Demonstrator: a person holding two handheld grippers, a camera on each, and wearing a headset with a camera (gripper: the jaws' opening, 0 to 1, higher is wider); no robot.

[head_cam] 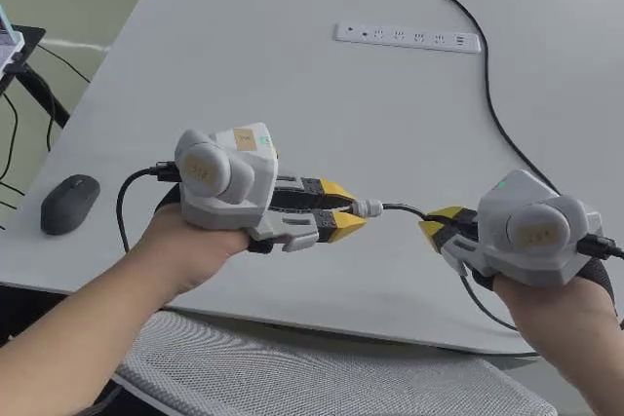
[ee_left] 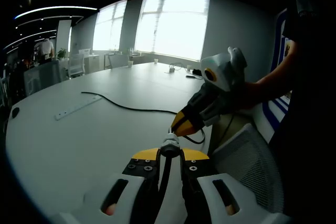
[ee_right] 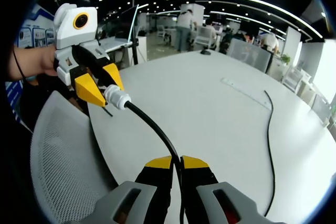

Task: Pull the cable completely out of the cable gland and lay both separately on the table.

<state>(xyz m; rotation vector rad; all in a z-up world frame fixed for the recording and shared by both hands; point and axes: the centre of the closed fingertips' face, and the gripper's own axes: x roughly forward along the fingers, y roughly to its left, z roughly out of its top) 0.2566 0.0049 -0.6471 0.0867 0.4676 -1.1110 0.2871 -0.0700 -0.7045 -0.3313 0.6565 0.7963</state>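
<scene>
Your left claw [head_cam: 353,208] pinched the cable gland [head_cam: 369,208] and your right claw [head_cam: 434,226] clamped the cable [head_cam: 402,208] just beyond it, both held above the near edge of the surface [head_cam: 292,94], so a straight pull apart could free it.

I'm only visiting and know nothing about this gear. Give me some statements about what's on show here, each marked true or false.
1. The left claw is shut on the cable gland. True.
2. The right claw grips the cable. True.
3. A mouse lies on the table. True.
4. The cable is fully out of the cable gland. False: it runs into it.
5. The cable gland lies on the table. False: the left claw holds it above the table.
6. The power strip lies beside the mouse. False: it lies at the table's far side.
</scene>
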